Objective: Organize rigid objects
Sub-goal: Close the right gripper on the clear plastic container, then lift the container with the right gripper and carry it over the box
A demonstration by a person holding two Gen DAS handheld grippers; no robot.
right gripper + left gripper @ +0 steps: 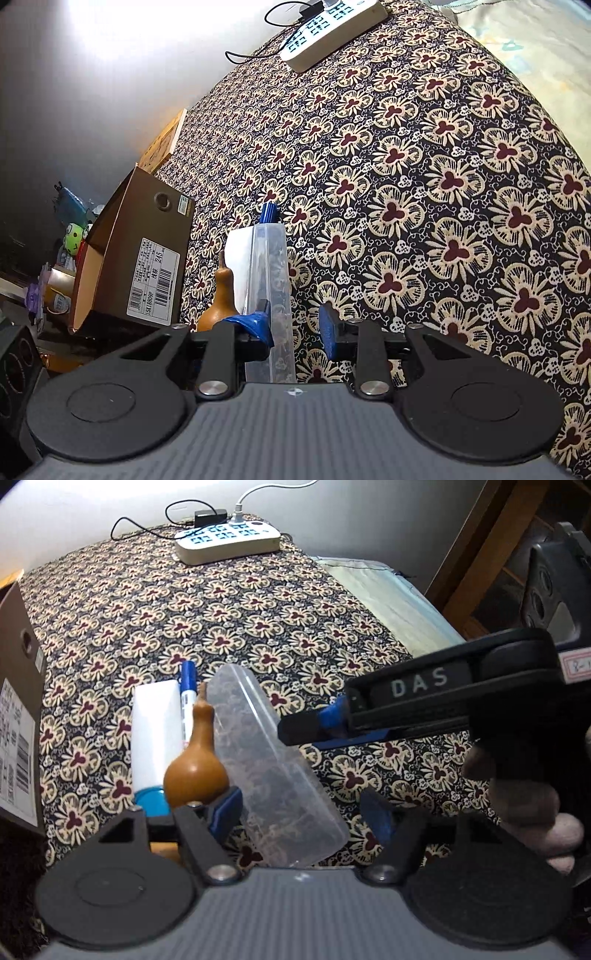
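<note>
On floral cloth [258,602], clear lidded box [266,764]

Floral-patterned cloth [258,602]; white power strip [227,541] with cables at far edge; brown cardboard shoebox [144,266], barcode label, left side.

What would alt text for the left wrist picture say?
A clear plastic case lies between the open left gripper fingers on a floral cloth, beside a brown gourd, a white tube and a blue marker. The right gripper reaches in from the right.
</note>
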